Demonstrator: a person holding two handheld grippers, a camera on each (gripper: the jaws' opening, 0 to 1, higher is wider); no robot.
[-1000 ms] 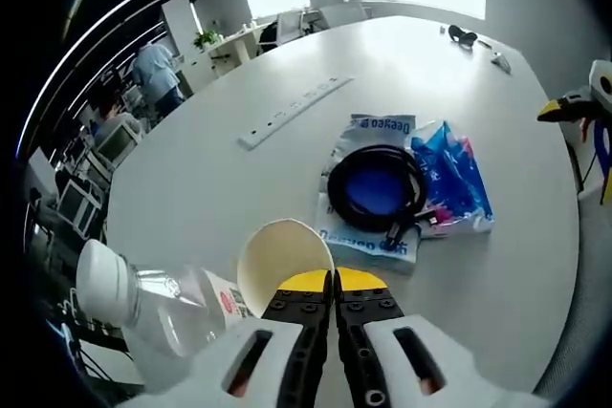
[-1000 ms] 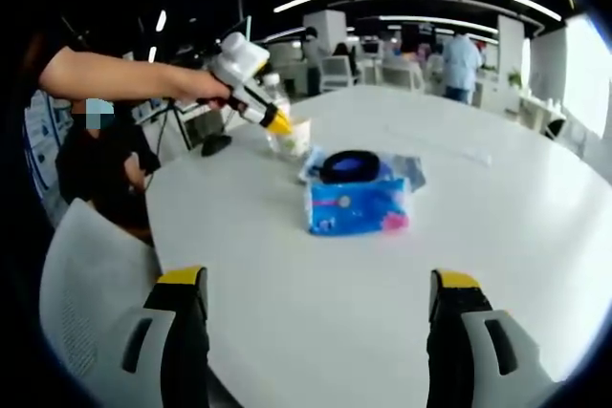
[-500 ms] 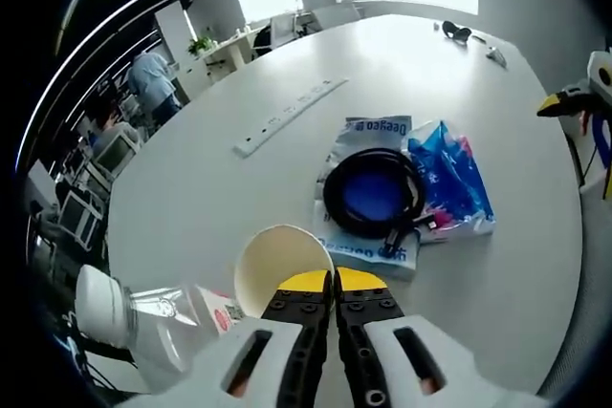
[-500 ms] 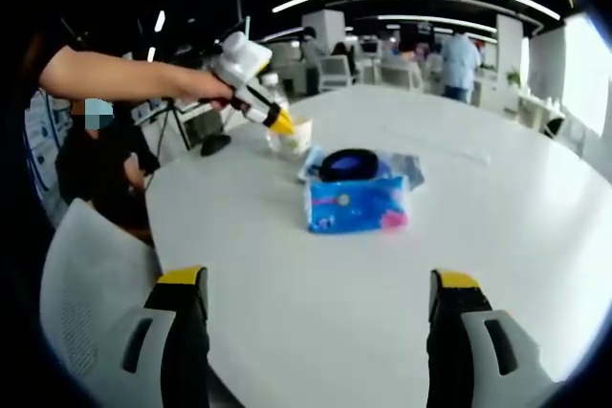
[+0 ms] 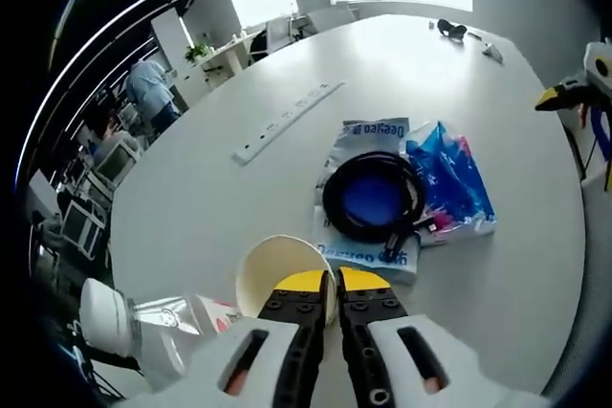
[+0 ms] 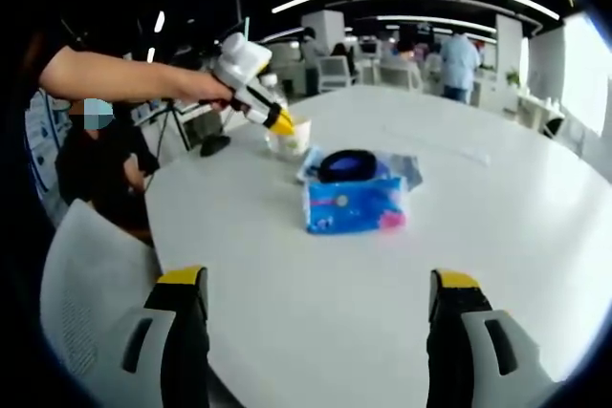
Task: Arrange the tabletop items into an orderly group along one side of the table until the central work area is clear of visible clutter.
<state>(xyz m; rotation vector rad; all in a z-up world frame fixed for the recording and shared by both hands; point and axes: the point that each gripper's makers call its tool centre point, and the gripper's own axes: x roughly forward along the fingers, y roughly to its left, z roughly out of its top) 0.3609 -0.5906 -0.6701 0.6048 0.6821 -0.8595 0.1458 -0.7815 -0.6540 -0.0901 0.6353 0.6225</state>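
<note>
My left gripper (image 5: 331,280) is shut on the near rim of a cream paper cup (image 5: 275,269), which stands on the white table (image 5: 191,198). A clear plastic bottle (image 5: 143,324) with a white cap lies just left of the cup. Beyond the cup, a black coiled cable (image 5: 371,194) rests on a white packet (image 5: 375,131), with a blue packet (image 5: 449,179) beside it. In the right gripper view, the left gripper (image 6: 278,123) pinches the cup (image 6: 292,139) past the blue packet (image 6: 354,205) and the cable (image 6: 349,164). My right gripper (image 6: 320,280) hangs open over the near table edge.
A white power strip (image 5: 287,121) lies further along the table, and small dark items (image 5: 449,30) sit at the far end. A white chair (image 6: 86,284) stands at the near left of the table (image 6: 335,332). A person's arm (image 6: 115,74) holds the left gripper. People stand in the background.
The left gripper view has shifted slightly, so the bottle sits lower and further from the cup. The cup stays pinched. The right gripper has not moved.
</note>
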